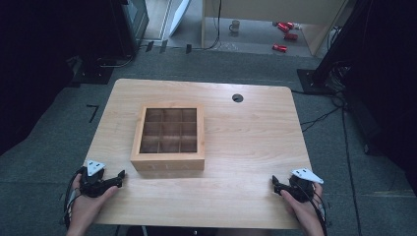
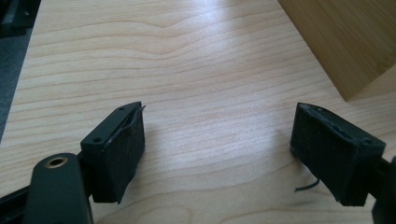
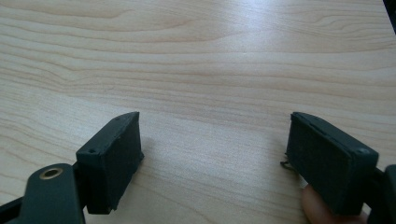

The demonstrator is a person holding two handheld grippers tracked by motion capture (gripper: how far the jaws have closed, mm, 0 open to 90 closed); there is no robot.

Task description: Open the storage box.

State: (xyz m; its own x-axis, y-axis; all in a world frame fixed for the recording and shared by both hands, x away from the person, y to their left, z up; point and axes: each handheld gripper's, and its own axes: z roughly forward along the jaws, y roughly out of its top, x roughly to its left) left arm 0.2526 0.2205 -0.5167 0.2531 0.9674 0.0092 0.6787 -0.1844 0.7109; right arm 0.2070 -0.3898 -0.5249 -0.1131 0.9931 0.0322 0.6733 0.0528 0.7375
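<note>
A wooden box (image 1: 168, 139) with nine square compartments stands a little left of the middle of the bench (image 1: 246, 147), its front wall close to the near edge but well apart from both grippers. Whether its top is glazed or bare cannot be told from here; the compartments look empty.

The left gripper (image 1: 120, 174) rests at the near left corner of the bench, its fingers (image 2: 119, 154) spread wide with only bare wood between them; in the left gripper view a corner of the box shows just ahead to one side. The right gripper (image 1: 274, 181) rests near the near right corner, well apart from the box, fingers (image 3: 112, 158) likewise spread and pinching nothing.

The risks, as I judge them: the box is wide and its walls are smooth, so a single grip on one wall could let it pivot or slip, and a push from the left alone could slide it toward the right edge. If the top is a hinged lid, lifting it from one corner could drag the whole box rather than open it. A cable trailing from either gripper could also snag the bench edge.
</note>
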